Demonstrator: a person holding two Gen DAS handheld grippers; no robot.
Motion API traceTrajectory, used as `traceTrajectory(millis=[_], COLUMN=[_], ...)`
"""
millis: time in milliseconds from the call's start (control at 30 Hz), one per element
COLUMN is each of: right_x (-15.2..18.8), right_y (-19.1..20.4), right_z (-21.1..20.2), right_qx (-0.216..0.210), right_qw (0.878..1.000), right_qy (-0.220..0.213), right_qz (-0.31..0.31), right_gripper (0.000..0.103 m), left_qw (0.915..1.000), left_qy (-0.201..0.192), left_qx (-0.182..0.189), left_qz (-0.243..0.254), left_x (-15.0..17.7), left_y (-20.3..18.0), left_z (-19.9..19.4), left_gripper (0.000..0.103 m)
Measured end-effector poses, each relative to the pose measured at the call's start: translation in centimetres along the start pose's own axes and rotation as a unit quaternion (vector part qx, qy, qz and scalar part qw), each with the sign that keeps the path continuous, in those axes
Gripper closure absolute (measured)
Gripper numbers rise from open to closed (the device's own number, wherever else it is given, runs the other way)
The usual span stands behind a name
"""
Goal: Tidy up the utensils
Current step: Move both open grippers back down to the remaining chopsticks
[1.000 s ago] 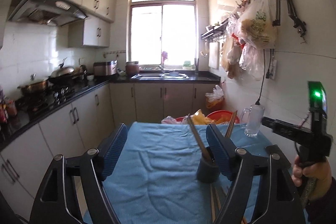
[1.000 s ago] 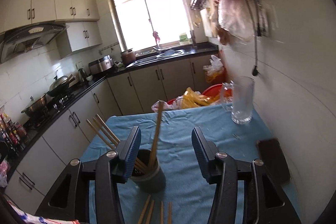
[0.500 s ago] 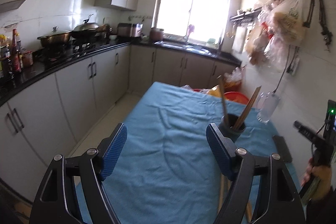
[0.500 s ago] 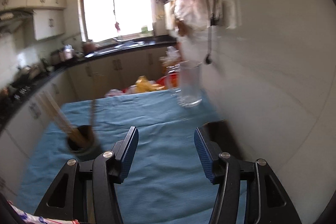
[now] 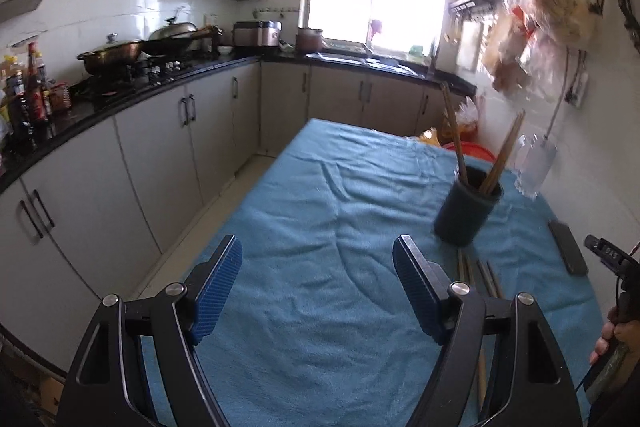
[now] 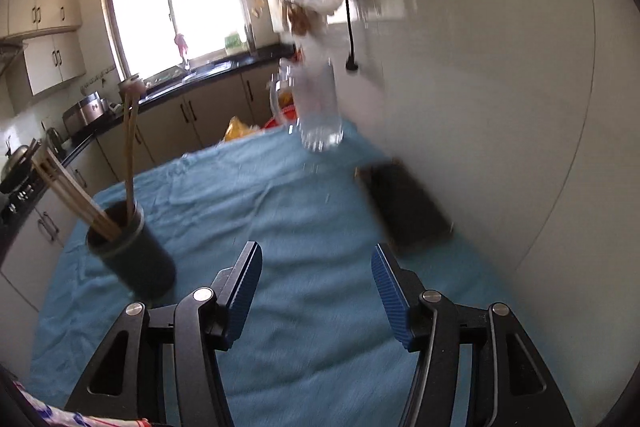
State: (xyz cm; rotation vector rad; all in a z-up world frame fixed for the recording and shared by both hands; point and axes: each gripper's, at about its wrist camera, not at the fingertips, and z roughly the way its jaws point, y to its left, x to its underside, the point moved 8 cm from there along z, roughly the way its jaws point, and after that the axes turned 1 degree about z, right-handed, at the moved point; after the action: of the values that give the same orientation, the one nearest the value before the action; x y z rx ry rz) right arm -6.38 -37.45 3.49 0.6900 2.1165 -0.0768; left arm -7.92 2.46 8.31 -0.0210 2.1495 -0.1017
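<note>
A dark round holder (image 5: 466, 213) stands on the blue cloth (image 5: 320, 227) with several wooden chopsticks (image 5: 505, 155) upright in it. More chopsticks (image 5: 476, 277) lie flat on the cloth just in front of it. My left gripper (image 5: 318, 285) is open and empty, above the cloth, left of and nearer than the holder. In the right wrist view the holder (image 6: 132, 255) with its chopsticks (image 6: 129, 155) is at the left. My right gripper (image 6: 314, 293) is open and empty over the cloth (image 6: 288, 211), right of the holder.
A glass mug (image 6: 316, 107) stands at the far end of the table by the wall. A flat dark block (image 6: 404, 209) lies near the wall edge; it also shows in the left wrist view (image 5: 568, 253). Cabinets (image 5: 132, 167) and a stove counter run along the left.
Both grippers have pulled back from the holder and stayed open. The left one rose and backed away. The right one swung right, so the holder now sits at its left.
</note>
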Motion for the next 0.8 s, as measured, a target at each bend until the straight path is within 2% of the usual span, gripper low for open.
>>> traceTrajectory(millis=[100, 167, 233, 333, 500, 567, 667, 800], right_x=[1.7, 2.7, 3.6, 4.7, 7.9, 9.6, 11.7, 12.9], right_y=[0.3, 0.7, 1.1, 1.6, 3.5, 5.0, 7.4, 9.2], right_z=[0.5, 0.3, -0.1, -0.6, -0.1, 0.1, 0.1, 0.5], right_qx=[-0.041, -0.056, -0.048, -0.085, -0.119, -0.142, -0.159, -0.163], right_qw=[0.999, 0.998, 0.996, 0.991, 0.982, 0.974, 0.963, 0.957], right_qy=[0.018, 0.022, 0.031, 0.066, 0.109, 0.133, 0.144, 0.148], right_qz=[0.005, -0.026, -0.071, -0.076, -0.102, -0.12, -0.16, -0.191], right_gripper=[0.042, 0.042, 0.042, 0.042, 0.042, 0.042, 0.042, 0.052], left_qw=[0.9998, 0.9996, 0.9994, 0.9992, 0.9939, 0.9926, 0.9907, 0.9844], left_qy=[0.012, 0.015, 0.015, 0.019, 0.073, 0.083, 0.095, 0.124], left_qx=[0.016, 0.023, 0.026, 0.023, 0.083, 0.088, 0.089, 0.11], left_qz=[0.008, 0.009, 0.017, 0.028, 0.004, 0.014, 0.039, 0.06], left_x=[0.8, 1.0, 1.1, 1.2, 2.6, 3.3, 4.1, 4.8], left_y=[-0.9, -1.3, -1.7, -2.4, -4.8, -5.8, -7.2, -9.1], left_z=[0.7, 0.7, 0.5, 1.1, 3.1, 3.7, 4.5, 6.3], left_gripper=[0.026, 0.026, 0.026, 0.026, 0.026, 0.026, 0.026, 0.026])
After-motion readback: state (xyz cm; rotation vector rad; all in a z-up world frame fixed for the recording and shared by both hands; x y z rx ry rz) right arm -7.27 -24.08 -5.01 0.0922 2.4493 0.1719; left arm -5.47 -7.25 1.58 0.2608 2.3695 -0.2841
